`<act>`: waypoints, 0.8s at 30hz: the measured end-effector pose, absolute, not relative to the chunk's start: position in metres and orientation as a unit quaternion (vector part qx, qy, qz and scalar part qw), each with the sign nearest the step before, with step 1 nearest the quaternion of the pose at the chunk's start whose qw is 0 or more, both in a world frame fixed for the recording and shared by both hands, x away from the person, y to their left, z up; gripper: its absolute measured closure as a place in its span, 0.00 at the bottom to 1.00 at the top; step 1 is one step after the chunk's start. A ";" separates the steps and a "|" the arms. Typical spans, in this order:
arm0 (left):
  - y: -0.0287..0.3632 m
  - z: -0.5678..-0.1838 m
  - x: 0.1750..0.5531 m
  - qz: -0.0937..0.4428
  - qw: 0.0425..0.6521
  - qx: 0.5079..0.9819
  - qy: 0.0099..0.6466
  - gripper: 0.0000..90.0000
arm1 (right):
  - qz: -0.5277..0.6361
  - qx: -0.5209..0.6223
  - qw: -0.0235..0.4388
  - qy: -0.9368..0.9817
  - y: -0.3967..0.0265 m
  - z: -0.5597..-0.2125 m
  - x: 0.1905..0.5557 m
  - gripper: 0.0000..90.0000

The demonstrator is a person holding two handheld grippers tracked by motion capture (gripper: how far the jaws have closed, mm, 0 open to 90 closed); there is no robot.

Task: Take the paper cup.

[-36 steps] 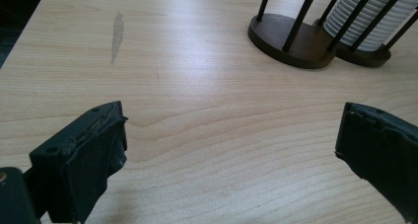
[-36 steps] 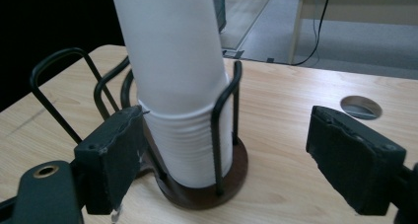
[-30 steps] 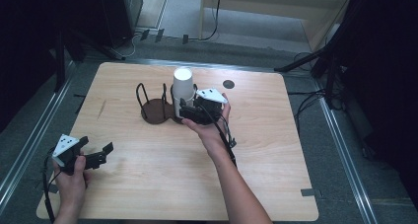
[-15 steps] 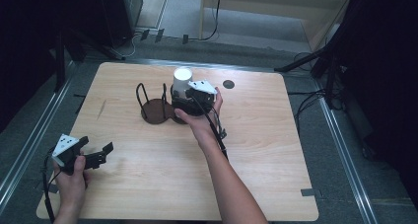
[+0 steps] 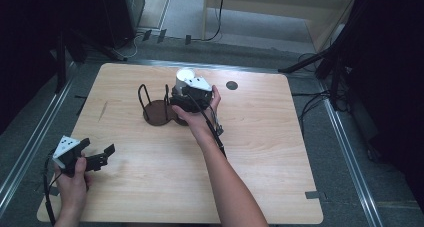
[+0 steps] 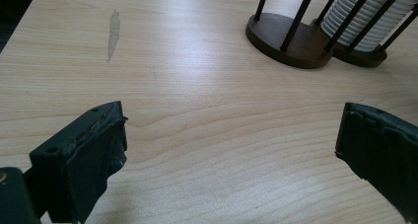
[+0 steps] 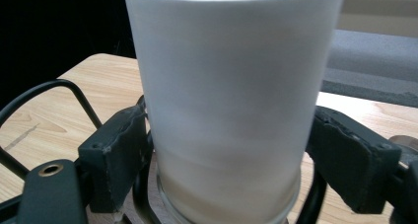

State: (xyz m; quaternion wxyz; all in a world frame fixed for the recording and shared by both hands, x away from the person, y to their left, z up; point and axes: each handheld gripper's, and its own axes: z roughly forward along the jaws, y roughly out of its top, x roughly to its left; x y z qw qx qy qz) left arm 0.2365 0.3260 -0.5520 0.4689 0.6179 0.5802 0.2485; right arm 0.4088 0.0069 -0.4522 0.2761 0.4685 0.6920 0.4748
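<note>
Right gripper (image 7: 229, 150) clamped on white cup (image 7: 231, 95) in wire rack (image 5: 155, 104); left gripper (image 5: 95, 157) spread over table (image 5: 260, 177).

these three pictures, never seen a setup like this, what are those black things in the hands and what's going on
A person sits at a wooden table and holds a hand tool in each hand, each with two black jaws that pinch like tongs. The high view looks down from above. The other two pictures come from small cameras riding on each tool, looking along its jaws.

The left gripper rests near the table's front left corner, jaws wide apart with nothing between them. The right gripper is at a white cup, one jaw on either side. The cup stands in a dark wire holder with two round bases, in the right-hand one. A small dark disc lies farther back on the table.
</note>
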 end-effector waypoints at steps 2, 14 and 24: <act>0.326 -0.552 0.237 0.248 0.469 0.617 0.581 0.00 | 0.477 0.473 0.272 0.689 0.008 -0.453 0.410 0.19; 0.327 -0.552 0.237 0.243 0.474 0.615 0.581 0.00 | 0.489 0.486 0.278 0.669 0.006 -0.454 0.413 0.26; 0.327 -0.552 0.237 0.243 0.474 0.617 0.579 0.00 | 0.491 0.487 0.282 0.665 0.002 -0.449 0.414 0.28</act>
